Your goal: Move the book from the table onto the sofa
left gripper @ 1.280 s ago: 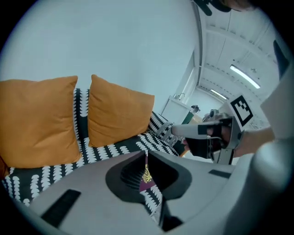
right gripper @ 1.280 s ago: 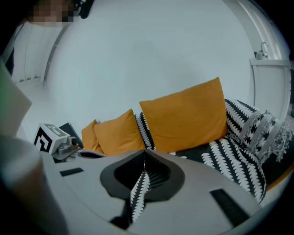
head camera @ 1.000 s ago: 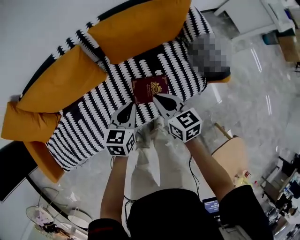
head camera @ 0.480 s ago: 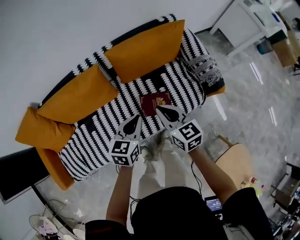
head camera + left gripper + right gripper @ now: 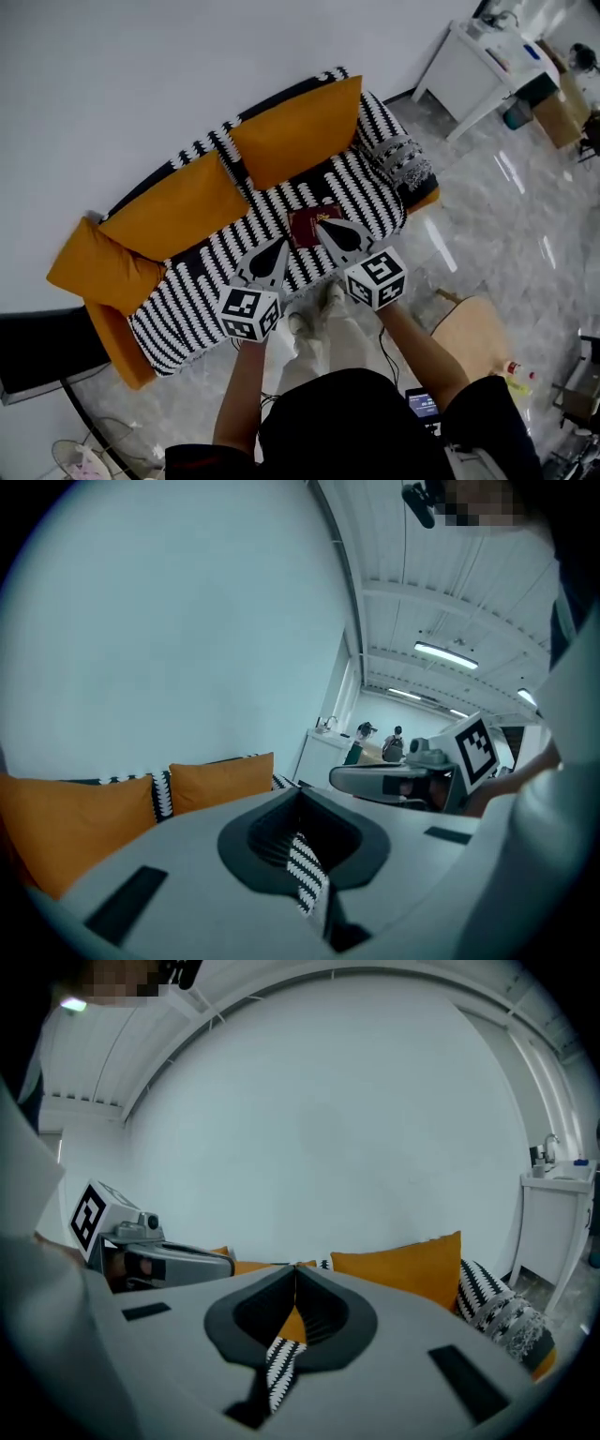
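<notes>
A dark red book (image 5: pixel 310 223) lies flat on the seat of the black-and-white patterned sofa (image 5: pixel 202 272), in front of the orange back cushions (image 5: pixel 295 131). My left gripper (image 5: pixel 280 245) hangs above the seat's front part, left of the book, shut and empty. My right gripper (image 5: pixel 322 225) is shut too, empty, its tip over the book's near edge in the head view. In the left gripper view the shut jaws (image 5: pixel 299 795) point at the wall above the cushions (image 5: pixel 221 777). The right gripper view shows shut jaws (image 5: pixel 295 1269) with sofa pattern below.
A grey knitted pillow (image 5: pixel 404 156) sits at the sofa's right end. A white table (image 5: pixel 483 58) stands at the back right. A wooden stool (image 5: pixel 472 330) is on the glossy floor to my right. A dark screen (image 5: pixel 39 352) stands at the left.
Both grippers have risen away from the sofa seat, still shut and empty. The book stays on the seat, and the sofa looks smaller and farther off.
</notes>
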`<state>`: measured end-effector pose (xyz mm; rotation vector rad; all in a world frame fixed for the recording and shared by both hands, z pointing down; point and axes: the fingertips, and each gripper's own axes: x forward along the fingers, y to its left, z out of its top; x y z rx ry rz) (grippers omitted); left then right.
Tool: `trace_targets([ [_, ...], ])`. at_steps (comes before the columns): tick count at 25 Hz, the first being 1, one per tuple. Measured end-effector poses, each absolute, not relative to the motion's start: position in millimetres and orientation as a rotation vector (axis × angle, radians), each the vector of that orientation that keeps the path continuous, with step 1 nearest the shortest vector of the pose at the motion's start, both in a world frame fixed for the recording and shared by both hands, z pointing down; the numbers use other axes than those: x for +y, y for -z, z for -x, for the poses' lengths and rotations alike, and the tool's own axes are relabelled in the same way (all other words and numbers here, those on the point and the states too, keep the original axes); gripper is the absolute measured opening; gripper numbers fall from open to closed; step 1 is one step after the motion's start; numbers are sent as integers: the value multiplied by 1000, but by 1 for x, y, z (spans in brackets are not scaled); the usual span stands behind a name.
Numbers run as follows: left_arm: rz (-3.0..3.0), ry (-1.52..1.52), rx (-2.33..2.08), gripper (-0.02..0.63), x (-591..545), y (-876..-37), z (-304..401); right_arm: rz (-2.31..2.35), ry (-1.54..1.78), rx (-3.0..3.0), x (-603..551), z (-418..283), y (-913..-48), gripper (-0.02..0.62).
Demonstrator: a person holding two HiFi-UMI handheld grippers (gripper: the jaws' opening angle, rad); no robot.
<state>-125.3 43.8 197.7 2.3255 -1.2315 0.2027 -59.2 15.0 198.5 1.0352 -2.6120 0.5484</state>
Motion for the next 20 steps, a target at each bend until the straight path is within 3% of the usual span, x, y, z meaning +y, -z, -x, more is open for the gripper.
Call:
trace_targets([
  [20, -2541, -122, -1124, 15, 100, -106, 110, -1103, -324, -2668, 87, 60, -104, 18],
])
